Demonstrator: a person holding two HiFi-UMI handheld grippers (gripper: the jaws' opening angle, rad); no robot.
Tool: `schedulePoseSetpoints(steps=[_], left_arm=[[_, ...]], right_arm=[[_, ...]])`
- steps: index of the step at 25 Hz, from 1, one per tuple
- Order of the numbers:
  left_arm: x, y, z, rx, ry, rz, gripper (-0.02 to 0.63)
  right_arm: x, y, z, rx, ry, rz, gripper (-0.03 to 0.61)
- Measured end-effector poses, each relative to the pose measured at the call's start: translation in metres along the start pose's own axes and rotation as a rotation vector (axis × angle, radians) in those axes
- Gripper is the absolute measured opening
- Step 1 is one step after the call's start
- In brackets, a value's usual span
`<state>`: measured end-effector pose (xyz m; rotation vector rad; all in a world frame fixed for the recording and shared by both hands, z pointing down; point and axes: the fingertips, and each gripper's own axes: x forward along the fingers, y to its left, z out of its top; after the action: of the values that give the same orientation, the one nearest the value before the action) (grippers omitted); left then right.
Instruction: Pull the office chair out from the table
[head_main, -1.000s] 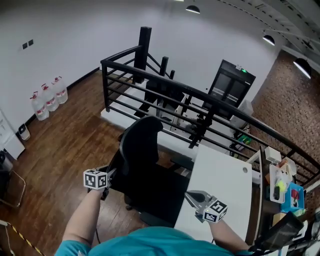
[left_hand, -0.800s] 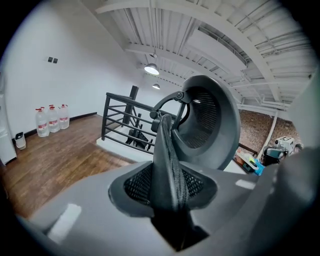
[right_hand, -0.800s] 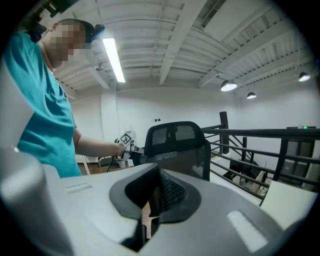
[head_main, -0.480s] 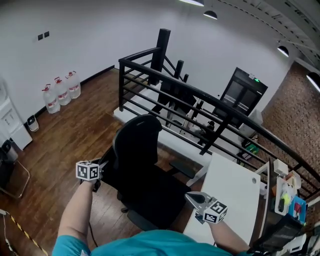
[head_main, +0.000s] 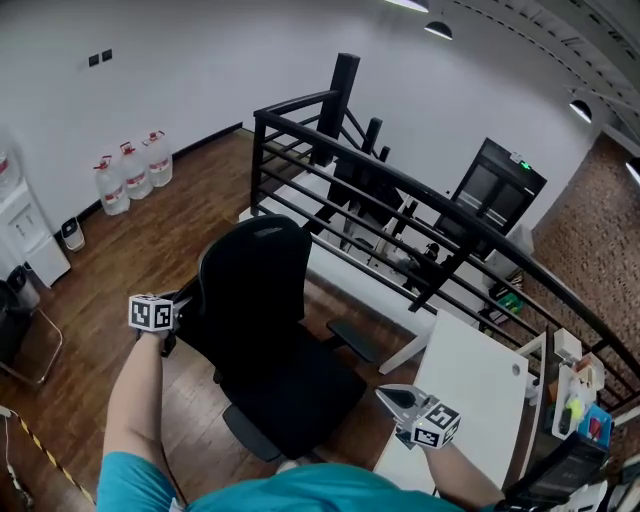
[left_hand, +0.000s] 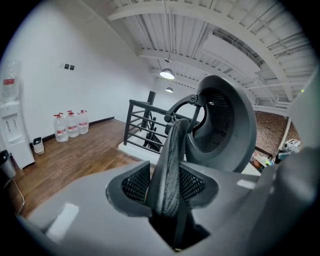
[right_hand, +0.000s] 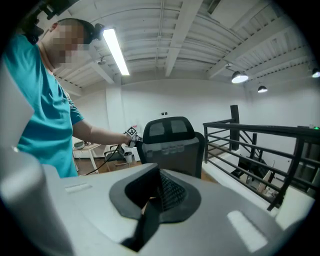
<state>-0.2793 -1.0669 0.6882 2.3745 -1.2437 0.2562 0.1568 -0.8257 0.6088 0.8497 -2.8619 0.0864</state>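
Office chair (head_main: 255, 290) rolled left since earlier frame, now apart from tabletop (head_main: 470, 370). My L fingers (left_hand: 134, 184) pinch its side edge, just eased wider. My R fingers (right_hand: 172, 192) pressed together, empty, by tabletop corner. Pull dir stays leftward; L hand nearer.

Three clear plastic water jugs with red caps (head_main: 130, 172) stand in a row on the brown wooden plank floor (head_main: 110, 265), against the white wall (head_main: 180, 70). A black metal railing (head_main: 258, 160) crosses the room. Beyond it a black glass-door cabinet (head_main: 497, 188) stands near a red brick wall (head_main: 590, 230).
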Motion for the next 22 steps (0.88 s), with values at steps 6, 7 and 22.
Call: schedulePoseSetpoints(steps=[6, 7, 22], left_arm=[[-0.014, 0.041, 0.021, 0.006, -0.001, 0.040, 0.179], [-0.014, 0.048, 0.023, 0.001, 0.005, 0.041, 0.183], [-0.025, 0.106, 0.039, -0.106, 0.010, 0.090, 0.274]], right_arm=[[0.006, 0.007, -0.003, 0.017, 0.016, 0.003, -0.002], [0.008, 0.007, -0.004, 0.016, 0.023, 0.003, -0.002], [0.004, 0.008, -0.007, 0.026, 0.065, -0.050, -0.002]])
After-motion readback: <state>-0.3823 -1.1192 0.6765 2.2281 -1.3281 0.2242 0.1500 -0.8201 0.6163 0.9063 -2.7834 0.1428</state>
